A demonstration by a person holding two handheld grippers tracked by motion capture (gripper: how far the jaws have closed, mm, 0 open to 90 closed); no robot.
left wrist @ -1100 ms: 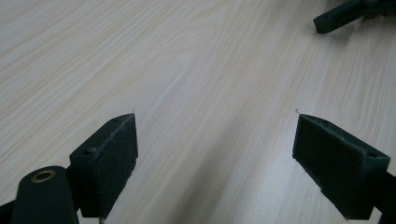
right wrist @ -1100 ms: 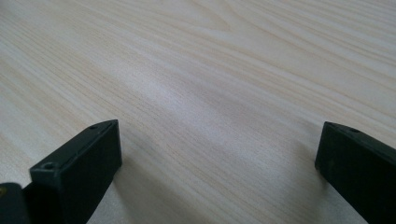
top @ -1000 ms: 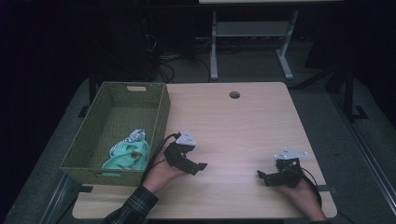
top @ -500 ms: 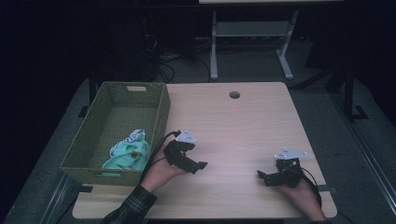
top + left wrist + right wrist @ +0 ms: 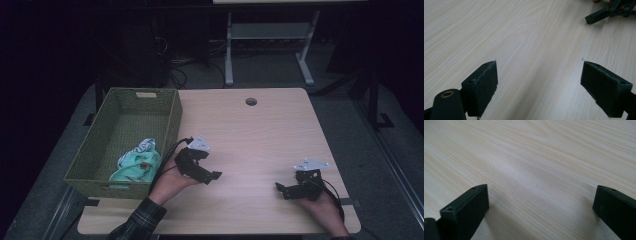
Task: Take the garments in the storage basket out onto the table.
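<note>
both tongs, left (image 5: 212,176) and right (image 5: 281,188), rest spread wide and empty on the bare wooden table (image 5: 260,135), near the basket (image 5: 172,120).

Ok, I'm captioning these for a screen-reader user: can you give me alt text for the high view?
A person's two hands rest on a pale wooden table, each holding a black two-fingered gripper: the left gripper beside a green woven basket, the right gripper near the table's right front corner. A crumpled mint-green and white cloth lies in the basket's near end.
</note>
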